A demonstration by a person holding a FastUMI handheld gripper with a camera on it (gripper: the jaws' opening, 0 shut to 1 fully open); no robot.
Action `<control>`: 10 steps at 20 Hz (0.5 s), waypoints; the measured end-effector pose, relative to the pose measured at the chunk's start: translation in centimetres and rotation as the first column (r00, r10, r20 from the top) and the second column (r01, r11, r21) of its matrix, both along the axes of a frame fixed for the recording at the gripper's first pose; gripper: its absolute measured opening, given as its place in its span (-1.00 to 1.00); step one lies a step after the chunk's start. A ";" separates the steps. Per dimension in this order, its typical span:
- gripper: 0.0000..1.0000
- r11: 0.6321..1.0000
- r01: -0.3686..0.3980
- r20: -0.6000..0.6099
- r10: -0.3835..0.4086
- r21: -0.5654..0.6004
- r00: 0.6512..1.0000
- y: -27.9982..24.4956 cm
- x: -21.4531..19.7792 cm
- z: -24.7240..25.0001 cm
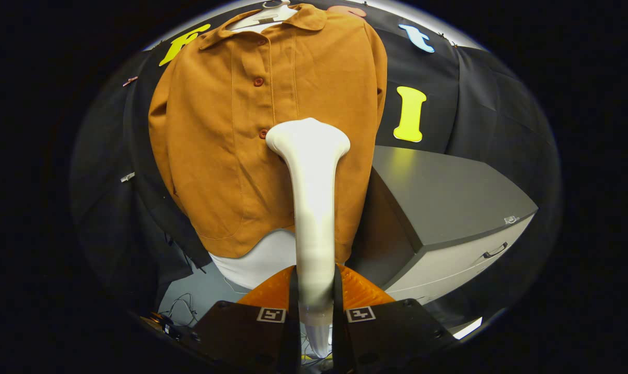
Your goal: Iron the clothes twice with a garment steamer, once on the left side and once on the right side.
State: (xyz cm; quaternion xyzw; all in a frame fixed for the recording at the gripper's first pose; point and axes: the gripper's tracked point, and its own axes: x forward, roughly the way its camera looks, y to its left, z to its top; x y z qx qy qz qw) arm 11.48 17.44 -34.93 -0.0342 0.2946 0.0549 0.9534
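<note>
An orange-brown buttoned shirt (230, 135) hangs on a white hanger (264, 13) against the booth's black wall, over a white garment (256, 262) that shows below its hem. My gripper (315, 293) is shut on the white handle of the garment steamer (312, 208). The steamer rises straight ahead from between my fingers. Its wide head (308, 139) rests against the shirt just right of the button line, about mid-height. A lower button is partly covered by the head.
A grey cabinet (449, 197) with a drawer handle (495, 251) stands to the right of the shirt, close to its hem. Loose cables (181, 306) lie on the floor below left. Black cloth hangs behind and on both sides.
</note>
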 end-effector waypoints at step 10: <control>-0.46 0.999 0.007 0.205 -0.015 0.040 0.979 0.1 -2.8 9.7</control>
